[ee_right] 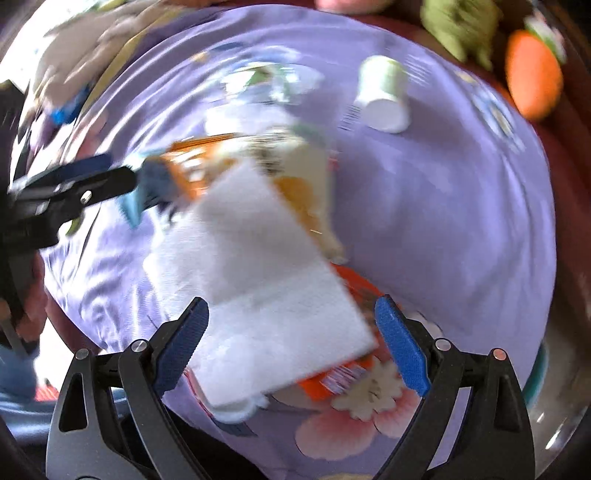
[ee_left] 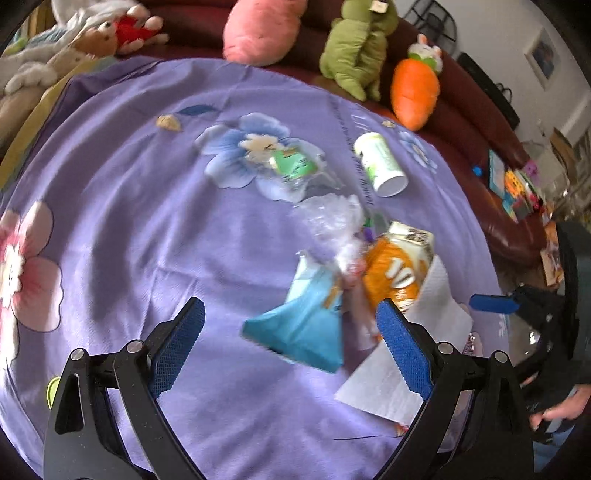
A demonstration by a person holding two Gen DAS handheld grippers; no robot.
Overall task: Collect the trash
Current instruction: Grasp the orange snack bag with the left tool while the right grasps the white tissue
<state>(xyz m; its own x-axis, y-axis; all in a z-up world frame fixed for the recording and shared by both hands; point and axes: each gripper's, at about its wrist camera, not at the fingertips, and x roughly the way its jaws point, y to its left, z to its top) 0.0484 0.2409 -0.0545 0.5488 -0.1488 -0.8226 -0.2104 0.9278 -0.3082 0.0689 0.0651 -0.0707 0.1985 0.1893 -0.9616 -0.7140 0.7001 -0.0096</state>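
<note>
Trash lies on a purple flowered cloth (ee_left: pixel 129 229). In the left wrist view a teal wrapper (ee_left: pixel 299 325) lies between the jaws of my open left gripper (ee_left: pixel 291 325). Beside it are clear crumpled plastic (ee_left: pixel 328 221), an orange packet (ee_left: pixel 391 269), a white paper napkin (ee_left: pixel 391 384), a tipped white and green cup (ee_left: pixel 380 162) and a flattened clear bottle with a green label (ee_left: pixel 291 166). My right gripper (ee_right: pixel 291 321) is open over the napkin (ee_right: pixel 258 291), which covers an orange packet (ee_right: pixel 332 380). The cup (ee_right: pixel 384 96) lies farther off. The right wrist view is blurred.
Plush toys line the sofa behind the cloth: a pink one (ee_left: pixel 258 29), a green one (ee_left: pixel 354 44) and an orange carrot (ee_left: pixel 413 88). Books and clutter (ee_left: pixel 517 188) sit at the far right. A small yellow-green object (ee_left: pixel 51 391) lies at the cloth's left edge.
</note>
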